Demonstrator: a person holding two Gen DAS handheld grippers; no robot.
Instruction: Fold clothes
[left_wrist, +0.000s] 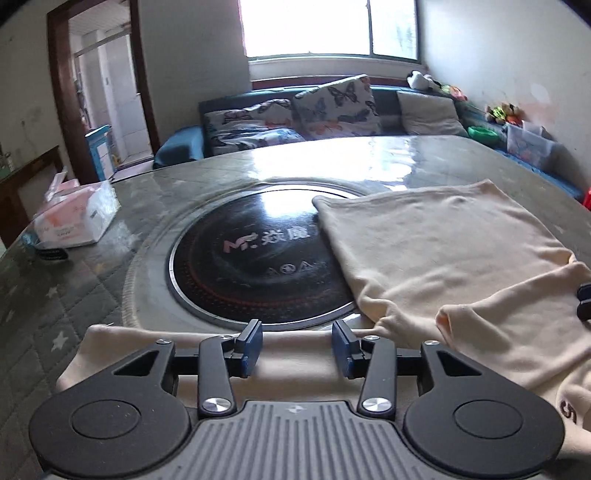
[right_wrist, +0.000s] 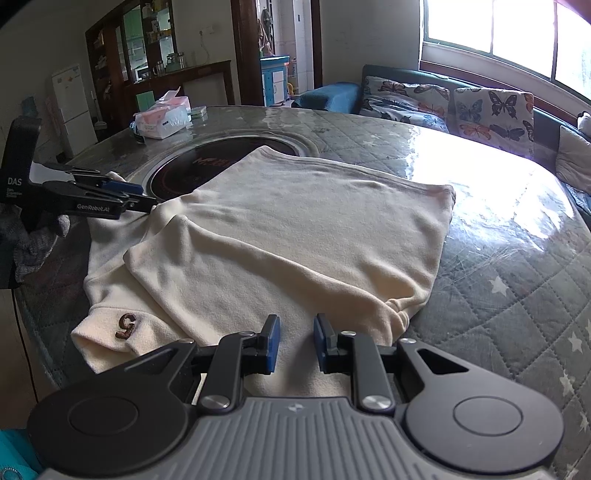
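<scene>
My left gripper (left_wrist: 297, 349) stands parted over the shirt's (right_wrist: 295, 236) near edge, pinching nothing. My right gripper (right_wrist: 295, 345) has a narrow gap, cloth beneath it, nothing clamped (as far as I can tell). The shirt half covers the burner (left_wrist: 255, 258); its long axis runs from me toward the sofa (right_wrist: 443, 99), cuff nearest. I should nip only the top layer, both sides evenly.

I see daylight flooding through the blown-out window (left_wrist: 328, 27), throwing hard glare across the table (right_wrist: 480, 177); fisheye bends the edges, corners go dark, everything mildly soft.
</scene>
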